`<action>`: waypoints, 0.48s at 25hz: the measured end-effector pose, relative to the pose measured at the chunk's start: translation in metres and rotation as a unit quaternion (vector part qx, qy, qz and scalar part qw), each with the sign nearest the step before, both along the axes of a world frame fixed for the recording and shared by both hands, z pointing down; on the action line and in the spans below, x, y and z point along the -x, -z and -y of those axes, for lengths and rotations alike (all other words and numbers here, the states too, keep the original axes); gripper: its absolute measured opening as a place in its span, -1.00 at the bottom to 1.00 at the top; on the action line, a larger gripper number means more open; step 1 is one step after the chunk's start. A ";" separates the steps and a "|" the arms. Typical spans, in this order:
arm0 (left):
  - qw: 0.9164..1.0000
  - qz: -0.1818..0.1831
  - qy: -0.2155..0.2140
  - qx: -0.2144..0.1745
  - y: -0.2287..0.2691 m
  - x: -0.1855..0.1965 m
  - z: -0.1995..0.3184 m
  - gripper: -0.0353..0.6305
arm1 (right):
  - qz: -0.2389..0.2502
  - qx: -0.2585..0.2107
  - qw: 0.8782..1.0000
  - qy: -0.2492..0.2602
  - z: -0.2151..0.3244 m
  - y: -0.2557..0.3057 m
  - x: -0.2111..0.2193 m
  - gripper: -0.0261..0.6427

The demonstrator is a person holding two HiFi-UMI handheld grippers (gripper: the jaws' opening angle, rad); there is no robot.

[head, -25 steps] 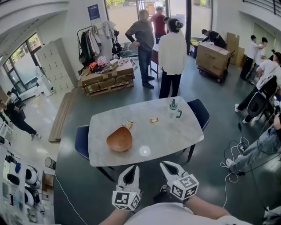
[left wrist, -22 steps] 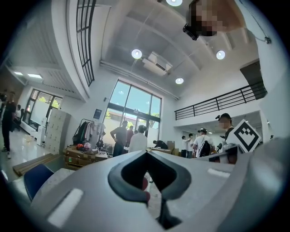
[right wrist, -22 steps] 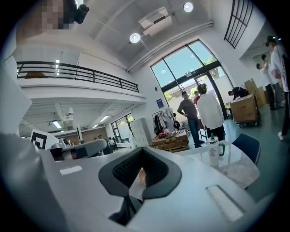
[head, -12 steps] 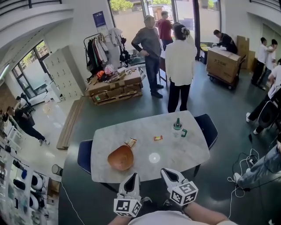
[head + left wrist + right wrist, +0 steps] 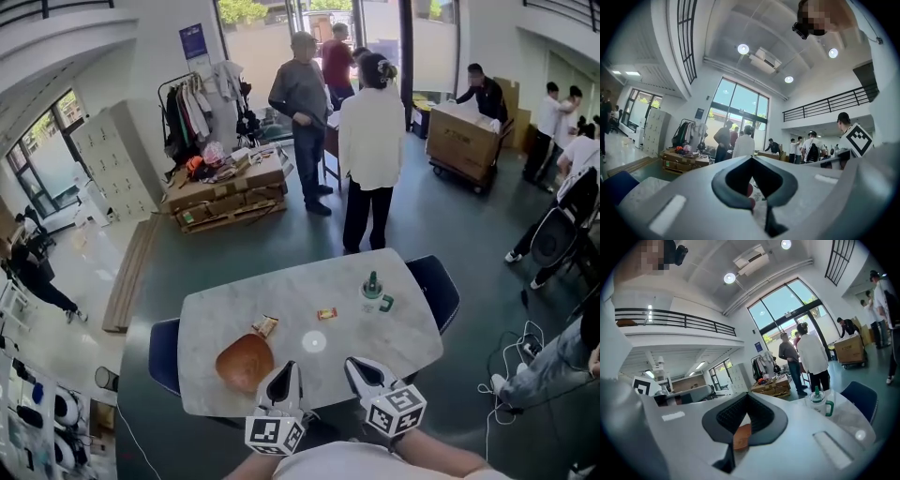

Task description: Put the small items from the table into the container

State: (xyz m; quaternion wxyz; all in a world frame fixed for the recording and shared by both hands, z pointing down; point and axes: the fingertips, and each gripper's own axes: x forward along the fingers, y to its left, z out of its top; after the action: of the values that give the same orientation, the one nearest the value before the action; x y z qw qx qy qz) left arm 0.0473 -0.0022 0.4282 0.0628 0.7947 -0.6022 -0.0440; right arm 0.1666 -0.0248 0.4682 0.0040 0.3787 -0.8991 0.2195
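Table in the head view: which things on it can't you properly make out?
Small red-and-yellow item: too small in the head view to identify.
Packet beside the wooden bowl: print too small to read.
Lidded cup: contents hidden under its green lid.

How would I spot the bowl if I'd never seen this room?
Find the big pale marble table in the middle of the room. Near its front left edge sits a round brown wooden bowl. It's far wider than the small tan packet beside it.
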 end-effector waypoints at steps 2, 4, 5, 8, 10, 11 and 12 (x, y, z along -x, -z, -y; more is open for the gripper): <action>1.000 -0.007 -0.010 -0.010 0.010 0.001 0.024 -0.89 | -0.002 -0.004 1.000 -0.011 0.023 0.006 0.000 -0.84; 0.999 -0.006 -0.019 -0.026 0.024 0.004 0.043 -0.89 | -0.002 -0.014 1.000 -0.011 0.041 0.015 0.008 -0.84; 0.999 -0.005 -0.023 -0.034 0.027 0.008 0.052 -0.89 | -0.003 -0.020 1.000 -0.009 0.049 0.019 0.014 -0.84; 0.999 -0.013 -0.033 -0.036 0.026 0.029 0.077 -0.89 | -0.006 -0.025 1.000 -0.012 0.074 0.025 0.037 -0.84; 0.999 -0.018 -0.036 -0.028 0.020 0.044 0.090 -0.89 | -0.005 -0.023 1.000 -0.015 0.085 0.024 0.051 -0.84; 0.999 -0.020 -0.037 -0.025 0.016 0.051 0.095 -0.89 | -0.006 -0.023 1.000 -0.016 0.089 0.022 0.057 -0.84; 0.999 -0.022 -0.039 -0.022 0.012 0.057 0.100 -0.89 | -0.008 -0.024 1.000 -0.017 0.093 0.020 0.062 -0.84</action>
State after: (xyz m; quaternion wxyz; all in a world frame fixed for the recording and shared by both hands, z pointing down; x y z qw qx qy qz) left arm -0.0098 -0.1024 0.4158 0.0600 0.8175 -0.5682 -0.0724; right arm 0.1047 -0.1176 0.4483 -0.0011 0.3958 -0.8974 0.1950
